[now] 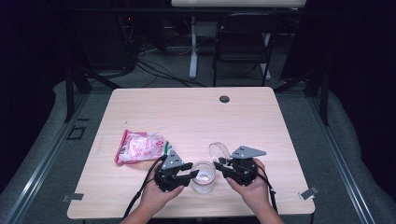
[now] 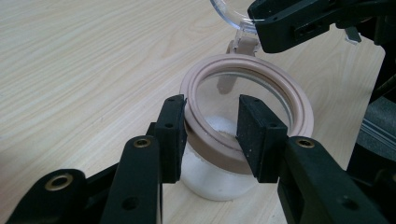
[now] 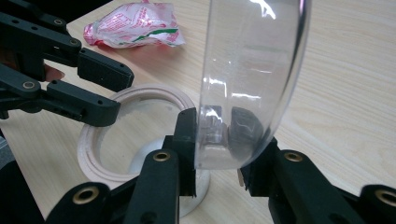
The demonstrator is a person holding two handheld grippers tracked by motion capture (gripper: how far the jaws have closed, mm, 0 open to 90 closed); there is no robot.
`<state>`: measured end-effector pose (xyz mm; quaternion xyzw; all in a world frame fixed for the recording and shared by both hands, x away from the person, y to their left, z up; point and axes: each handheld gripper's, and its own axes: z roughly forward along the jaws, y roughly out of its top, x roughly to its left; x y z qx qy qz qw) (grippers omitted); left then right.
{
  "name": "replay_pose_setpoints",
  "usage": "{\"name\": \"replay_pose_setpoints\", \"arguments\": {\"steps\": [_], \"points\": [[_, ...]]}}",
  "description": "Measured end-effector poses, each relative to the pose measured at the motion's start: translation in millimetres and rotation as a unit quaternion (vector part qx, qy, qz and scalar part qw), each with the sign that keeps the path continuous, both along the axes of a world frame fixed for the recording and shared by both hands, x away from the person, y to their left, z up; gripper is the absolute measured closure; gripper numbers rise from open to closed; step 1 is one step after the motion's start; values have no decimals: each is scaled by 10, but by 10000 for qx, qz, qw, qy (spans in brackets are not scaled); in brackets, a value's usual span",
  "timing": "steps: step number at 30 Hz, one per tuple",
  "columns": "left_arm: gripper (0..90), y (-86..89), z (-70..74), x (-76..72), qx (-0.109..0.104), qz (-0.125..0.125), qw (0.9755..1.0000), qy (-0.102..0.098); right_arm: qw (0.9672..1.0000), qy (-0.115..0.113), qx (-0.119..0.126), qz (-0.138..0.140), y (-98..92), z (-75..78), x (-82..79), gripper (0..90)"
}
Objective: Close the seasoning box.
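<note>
A clear jar (image 1: 203, 179) with a beige rim (image 2: 299, 102) stands near the table's front edge, with white powder (image 2: 219, 123) at its bottom. Its clear hinged lid (image 1: 218, 150) is swung up and open behind the mouth. My left gripper (image 1: 192, 170) comes in from the jar's left. Its jaws (image 2: 212, 135) clasp the near arc of the rim, one pad outside it and one over the mouth. My right gripper (image 1: 219, 163) is shut on the lid's lower edge (image 3: 252, 70). One pad lies against the lid's side and the other shows through the plastic.
A pink-and-white plastic bag (image 1: 140, 147) lies flat on the wooden table (image 1: 196, 112) to the left of my left hand. A dark grommet (image 1: 224, 99) sits at the far edge. A folding chair (image 1: 243, 42) stands beyond the table.
</note>
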<state>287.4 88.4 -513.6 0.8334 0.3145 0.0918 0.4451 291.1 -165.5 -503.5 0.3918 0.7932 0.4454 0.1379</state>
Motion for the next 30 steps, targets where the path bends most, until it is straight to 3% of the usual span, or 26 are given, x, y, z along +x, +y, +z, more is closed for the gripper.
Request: {"name": "replay_pose_setpoints", "arguments": {"steps": [16,22,30], "points": [[604,164,52,-37,-159,221,9996,-56,9992,178,359,-22,-161,20,175,746],[602,239,50,-27,-114,329,9994,-43,9977,254,633,-11,-246,15,260,751],[585,300,-3,-6,-39,450,9990,-49,9963,315,778,166,-285,-6,349,751]]}}
